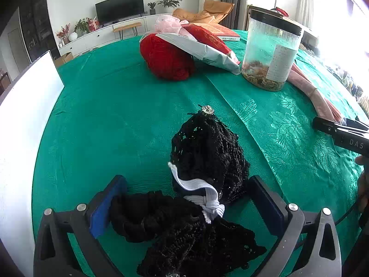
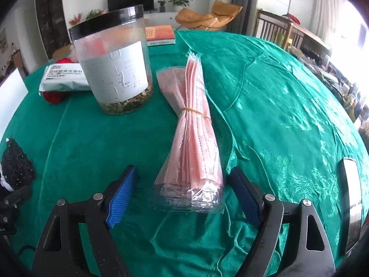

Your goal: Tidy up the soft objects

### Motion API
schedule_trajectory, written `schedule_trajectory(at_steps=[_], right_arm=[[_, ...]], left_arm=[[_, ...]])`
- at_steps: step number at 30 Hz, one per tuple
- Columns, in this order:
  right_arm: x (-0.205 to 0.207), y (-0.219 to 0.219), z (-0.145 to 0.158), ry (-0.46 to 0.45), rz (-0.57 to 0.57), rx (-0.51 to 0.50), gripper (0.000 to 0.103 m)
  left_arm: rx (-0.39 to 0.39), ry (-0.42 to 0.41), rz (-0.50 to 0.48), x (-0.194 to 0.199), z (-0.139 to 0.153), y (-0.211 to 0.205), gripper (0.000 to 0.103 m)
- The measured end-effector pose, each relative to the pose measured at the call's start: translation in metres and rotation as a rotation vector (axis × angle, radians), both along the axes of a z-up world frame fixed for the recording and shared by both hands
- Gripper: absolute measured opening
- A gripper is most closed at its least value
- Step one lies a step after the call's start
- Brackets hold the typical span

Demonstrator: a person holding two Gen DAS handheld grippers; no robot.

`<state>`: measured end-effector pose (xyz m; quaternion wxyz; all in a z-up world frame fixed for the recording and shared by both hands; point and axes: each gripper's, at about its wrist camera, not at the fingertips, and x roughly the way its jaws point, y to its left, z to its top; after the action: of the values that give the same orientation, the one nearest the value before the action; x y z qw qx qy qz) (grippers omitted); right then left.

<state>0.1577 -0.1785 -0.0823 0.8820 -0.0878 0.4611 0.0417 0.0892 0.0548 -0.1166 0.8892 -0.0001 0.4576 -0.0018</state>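
Note:
A black lace cloth (image 1: 207, 147) tied with a white elastic band (image 1: 196, 184) lies on the green tablecloth (image 1: 115, 115). It sits between the fingers of my left gripper (image 1: 186, 204), which is open; the cloth brushes the left blue pad. A clear-wrapped bundle of pink masks (image 2: 193, 138), bound with a rubber band, lies between the spread fingers of my open right gripper (image 2: 182, 194) with gaps on both sides. A red yarn ball (image 1: 168, 60) and a pink mesh puff (image 1: 168, 23) rest at the far side.
A clear jar (image 2: 115, 69) with a black lid stands left of the masks. A wipes pack (image 1: 203, 48) leans on the yarn, with a book (image 2: 161, 34) behind. A white board (image 1: 27, 106) stands at the table's left edge. A phone (image 2: 350, 200) lies at the right.

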Motion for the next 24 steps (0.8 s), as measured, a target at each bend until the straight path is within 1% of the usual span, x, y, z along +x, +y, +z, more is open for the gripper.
schedule_trajectory(at_steps=[2,4,7,24], right_arm=[[0.0013,-0.0049,0.0000,0.006,-0.006,0.021,0.088],[0.0000,-0.0011,-0.0001,0.008,0.000,0.007,0.090],[0.0001,-0.0019,-0.0001,0.012,0.003,0.014,0.092],[0.0005,-0.0026,-0.0001,0.014,0.005,0.015,0.093]], left_arm=[[0.000,0.000,0.000,0.0000,0.0000,-0.0001,0.103],[0.000,0.000,0.000,0.0000,-0.0001,-0.0001,0.103],[0.000,0.000,0.000,0.0000,0.0000,-0.0002,0.103],[0.000,-0.001,0.000,0.0000,-0.0001,-0.0007,0.103]])
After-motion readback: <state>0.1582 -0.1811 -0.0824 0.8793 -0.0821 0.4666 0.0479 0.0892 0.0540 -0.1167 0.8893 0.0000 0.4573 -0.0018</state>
